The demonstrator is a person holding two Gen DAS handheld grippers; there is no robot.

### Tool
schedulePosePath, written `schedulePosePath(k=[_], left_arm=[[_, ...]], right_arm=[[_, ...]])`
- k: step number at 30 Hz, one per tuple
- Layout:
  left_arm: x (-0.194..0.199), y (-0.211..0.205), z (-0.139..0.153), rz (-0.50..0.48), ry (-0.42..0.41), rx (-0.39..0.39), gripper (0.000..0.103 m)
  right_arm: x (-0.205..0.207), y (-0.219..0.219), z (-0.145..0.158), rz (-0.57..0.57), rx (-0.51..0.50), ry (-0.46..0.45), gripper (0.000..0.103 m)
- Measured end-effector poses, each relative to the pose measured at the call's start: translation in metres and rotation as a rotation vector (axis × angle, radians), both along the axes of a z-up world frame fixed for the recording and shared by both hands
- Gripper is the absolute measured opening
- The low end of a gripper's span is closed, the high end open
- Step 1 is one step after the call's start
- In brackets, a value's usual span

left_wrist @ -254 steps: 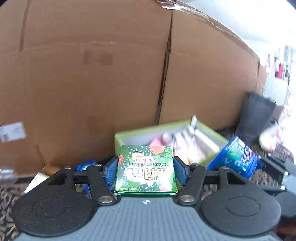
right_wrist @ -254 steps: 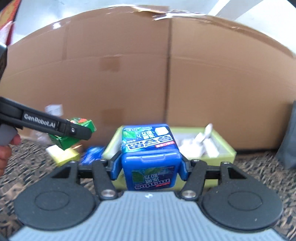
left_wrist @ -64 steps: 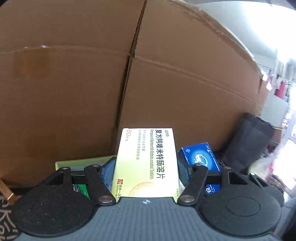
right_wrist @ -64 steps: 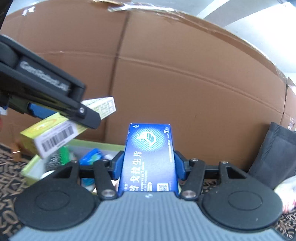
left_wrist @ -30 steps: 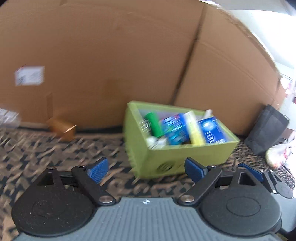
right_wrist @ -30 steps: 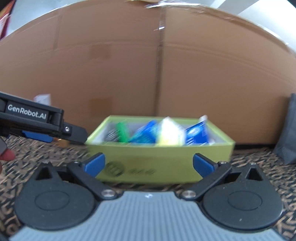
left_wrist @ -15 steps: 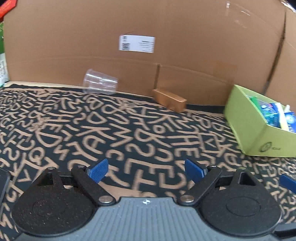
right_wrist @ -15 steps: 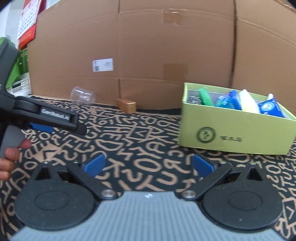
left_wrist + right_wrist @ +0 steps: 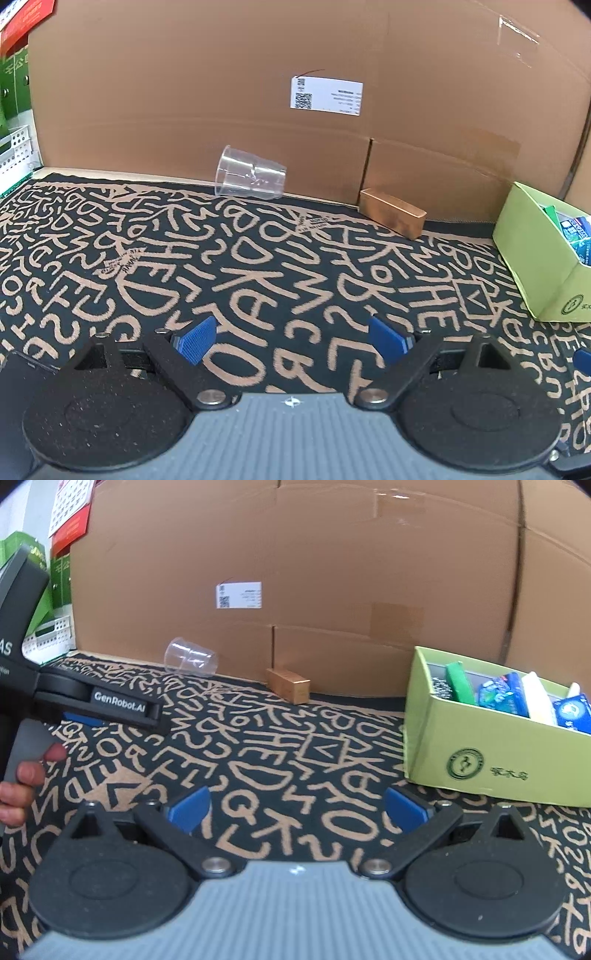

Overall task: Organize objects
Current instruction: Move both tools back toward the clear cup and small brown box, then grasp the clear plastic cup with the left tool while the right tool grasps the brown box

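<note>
A light green box [image 9: 491,753] stands on the patterned mat at the right; it holds several packs upright: a green one [image 9: 458,683], blue ones [image 9: 502,696] and a pale yellow one [image 9: 535,699]. Its corner also shows in the left wrist view [image 9: 539,258]. My left gripper [image 9: 293,338] is open and empty, low over the mat, left of the box. My right gripper [image 9: 297,808] is open and empty, in front of the box. The left gripper's body [image 9: 110,701] shows at the left of the right wrist view.
A clear plastic cup [image 9: 251,177] lies on its side by the cardboard wall [image 9: 258,92]. A small brown carton [image 9: 393,212] lies beside the wall. A white basket [image 9: 14,146] and green boxes stand at the far left. A black-and-tan lettered mat [image 9: 258,266] covers the surface.
Both grippers let go of their medicine boxes, which now stand in the green box. Both have pulled back and swung left, open and empty; over the last half second they barely moved.
</note>
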State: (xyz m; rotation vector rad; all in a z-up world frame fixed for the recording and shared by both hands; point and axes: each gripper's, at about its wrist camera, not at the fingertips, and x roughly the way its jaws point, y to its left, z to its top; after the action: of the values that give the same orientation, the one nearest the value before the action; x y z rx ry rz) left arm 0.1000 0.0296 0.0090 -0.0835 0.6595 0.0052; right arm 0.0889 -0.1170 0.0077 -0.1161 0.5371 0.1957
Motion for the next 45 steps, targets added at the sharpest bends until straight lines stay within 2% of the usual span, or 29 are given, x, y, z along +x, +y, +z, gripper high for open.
schedulePosePath(k=[4, 6, 9, 16, 19, 23, 25, 27, 29, 31, 32, 33, 35, 36, 38, 39, 42, 45], left_arm=[[0.016, 0.015, 0.007, -0.033, -0.010, -0.009, 0.093], [0.031, 0.030, 0.014, -0.023, -0.041, -0.020, 0.093], [0.064, 0.056, 0.023, 0.042, -0.088, -0.014, 0.093], [0.149, 0.098, 0.015, 0.068, -0.089, -0.097, 0.093], [0.171, 0.103, 0.010, 0.069, -0.087, -0.113, 0.093], [0.184, 0.098, 0.009, 0.004, -0.071, -0.139, 0.092], [0.184, 0.089, 0.010, -0.045, -0.082, -0.098, 0.083], [0.182, 0.080, 0.010, -0.118, -0.081, -0.064, 0.045], [0.178, 0.075, 0.008, -0.167, -0.062, -0.076, 0.044], [0.172, 0.071, 0.007, -0.194, -0.063, -0.081, 0.044], [0.169, 0.069, 0.006, -0.195, -0.066, -0.075, 0.048], [0.167, 0.066, 0.005, -0.197, -0.069, -0.070, 0.058], [0.164, 0.061, 0.004, -0.187, -0.074, -0.049, 0.058], [0.163, 0.059, 0.004, -0.194, -0.073, -0.033, 0.044], [0.157, 0.053, 0.005, -0.222, -0.065, -0.017, 0.021], [0.150, 0.047, 0.006, -0.227, -0.057, -0.031, 0.014], [0.127, 0.046, 0.012, -0.244, -0.044, -0.098, 0.011], [0.088, 0.035, 0.018, -0.307, -0.072, -0.082, 0.011]], right_arm=[[0.007, 0.007, -0.001, 0.016, -0.015, 0.010, 0.103], [0.009, 0.009, -0.002, 0.023, -0.023, 0.014, 0.103], [0.013, 0.012, -0.005, 0.023, -0.025, 0.020, 0.103], [0.032, 0.019, -0.012, 0.029, -0.029, 0.052, 0.103], [0.048, 0.021, -0.012, 0.046, -0.058, 0.034, 0.103], [0.089, 0.020, -0.005, 0.064, -0.098, -0.024, 0.103], [0.117, 0.022, -0.003, 0.064, -0.098, -0.031, 0.103], [0.146, 0.024, -0.004, 0.063, -0.096, -0.035, 0.103], [0.174, 0.025, -0.008, 0.047, -0.098, -0.028, 0.101], [0.197, 0.025, -0.012, 0.038, -0.083, -0.007, 0.091], [0.208, 0.025, -0.014, 0.036, -0.073, 0.003, 0.089], [0.215, 0.025, -0.017, 0.032, -0.064, 0.007, 0.085], [0.226, 0.025, -0.021, 0.033, -0.061, 0.031, 0.064], [0.228, 0.024, -0.023, 0.039, -0.054, 0.054, 0.035], [0.219, 0.020, -0.023, 0.041, -0.031, 0.055, 0.031], [0.211, 0.019, -0.022, 0.058, -0.029, 0.046, 0.027], [0.173, 0.012, -0.020, 0.063, -0.055, 0.015, 0.023], [0.125, -0.002, -0.017, 0.065, -0.037, 0.003, 0.023]])
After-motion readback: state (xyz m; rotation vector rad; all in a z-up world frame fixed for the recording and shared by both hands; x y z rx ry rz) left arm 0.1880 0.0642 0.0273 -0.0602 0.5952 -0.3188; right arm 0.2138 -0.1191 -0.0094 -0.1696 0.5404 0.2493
